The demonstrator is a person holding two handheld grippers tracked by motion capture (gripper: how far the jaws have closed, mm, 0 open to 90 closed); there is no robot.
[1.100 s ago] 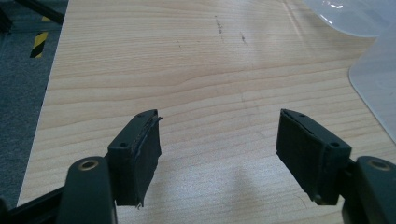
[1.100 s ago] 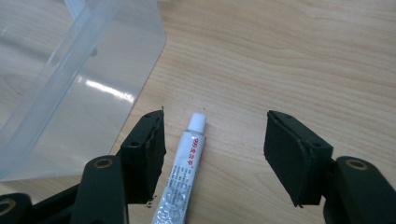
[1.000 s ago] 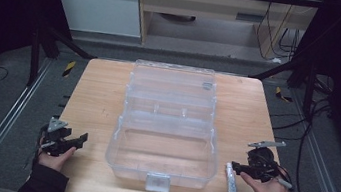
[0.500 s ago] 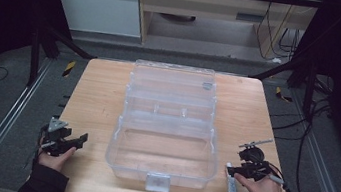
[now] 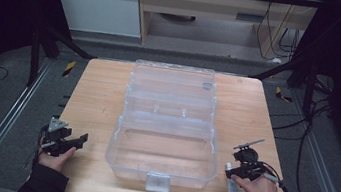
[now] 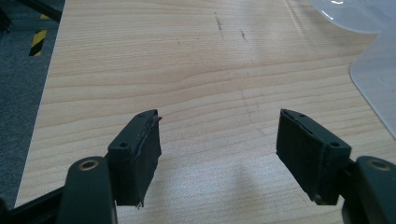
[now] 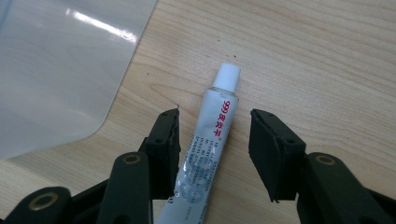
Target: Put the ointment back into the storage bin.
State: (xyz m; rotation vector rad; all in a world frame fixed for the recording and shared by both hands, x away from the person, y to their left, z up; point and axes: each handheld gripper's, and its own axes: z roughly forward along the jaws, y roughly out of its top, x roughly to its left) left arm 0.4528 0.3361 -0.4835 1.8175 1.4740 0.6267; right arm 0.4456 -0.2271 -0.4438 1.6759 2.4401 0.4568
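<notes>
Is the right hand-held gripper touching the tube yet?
Cannot tell. In the right gripper view the tube lies between the open jaws: clear gap at one, the other too close to judge.

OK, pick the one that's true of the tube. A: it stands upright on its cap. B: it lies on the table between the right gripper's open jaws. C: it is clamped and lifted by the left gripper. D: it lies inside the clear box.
B: the tube lies flat on the table, between the open jaws of the right gripper, outside the box.

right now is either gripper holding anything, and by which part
Nothing is held. The right gripper is open astride the tube; the left gripper is open over bare table.
</notes>
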